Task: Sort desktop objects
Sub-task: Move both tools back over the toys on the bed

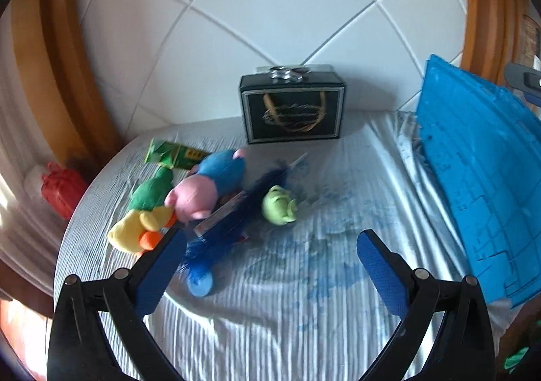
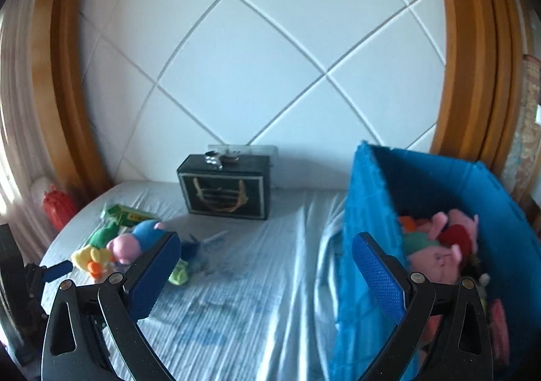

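Observation:
A heap of toys lies on the left of the cloth-covered table: a pink and blue pig plush, a yellow and green duck plush, a small green plush head, a blue feather duster and a green carton. My left gripper hangs open just in front of the heap, holding nothing. At the right stands a blue fabric bin with several pink plush toys inside. My right gripper is open and empty beside the bin's near wall.
A black case with gold handles stands at the back of the table against the white tiled wall. A red object sits off the table's left edge. The left gripper's body shows at the far left of the right wrist view.

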The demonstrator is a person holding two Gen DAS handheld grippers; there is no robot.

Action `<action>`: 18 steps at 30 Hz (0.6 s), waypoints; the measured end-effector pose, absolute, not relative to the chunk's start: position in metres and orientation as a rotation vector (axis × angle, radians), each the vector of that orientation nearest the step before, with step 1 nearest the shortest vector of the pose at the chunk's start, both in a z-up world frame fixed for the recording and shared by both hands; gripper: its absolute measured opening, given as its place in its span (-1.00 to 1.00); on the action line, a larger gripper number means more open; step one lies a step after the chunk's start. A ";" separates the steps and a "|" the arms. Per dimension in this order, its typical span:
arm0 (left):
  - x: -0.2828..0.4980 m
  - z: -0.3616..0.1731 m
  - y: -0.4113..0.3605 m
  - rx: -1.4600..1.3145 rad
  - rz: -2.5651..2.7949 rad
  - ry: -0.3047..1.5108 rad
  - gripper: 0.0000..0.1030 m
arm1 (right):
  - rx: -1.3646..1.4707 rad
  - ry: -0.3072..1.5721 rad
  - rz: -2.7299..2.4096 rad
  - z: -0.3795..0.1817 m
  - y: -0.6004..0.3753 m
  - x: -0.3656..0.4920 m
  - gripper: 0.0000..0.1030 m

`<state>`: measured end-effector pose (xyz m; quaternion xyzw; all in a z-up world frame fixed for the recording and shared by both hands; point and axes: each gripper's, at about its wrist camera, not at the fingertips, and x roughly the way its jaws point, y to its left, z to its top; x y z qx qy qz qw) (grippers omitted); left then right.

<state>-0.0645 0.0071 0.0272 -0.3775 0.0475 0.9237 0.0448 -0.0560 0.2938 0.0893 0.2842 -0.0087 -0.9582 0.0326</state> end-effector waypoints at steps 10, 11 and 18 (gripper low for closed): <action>-0.086 -0.085 -0.105 -1.477 2.851 -0.068 0.99 | 1.232 -0.085 -2.710 -0.046 0.225 -0.122 1.00; -0.090 -0.095 -0.109 -1.496 2.845 -0.088 0.99 | 1.266 -0.080 -2.689 -0.058 0.222 -0.129 1.00; -0.123 -0.126 -0.111 -1.490 2.833 -0.120 0.99 | 1.433 -0.083 -2.568 -0.124 0.201 -0.173 1.00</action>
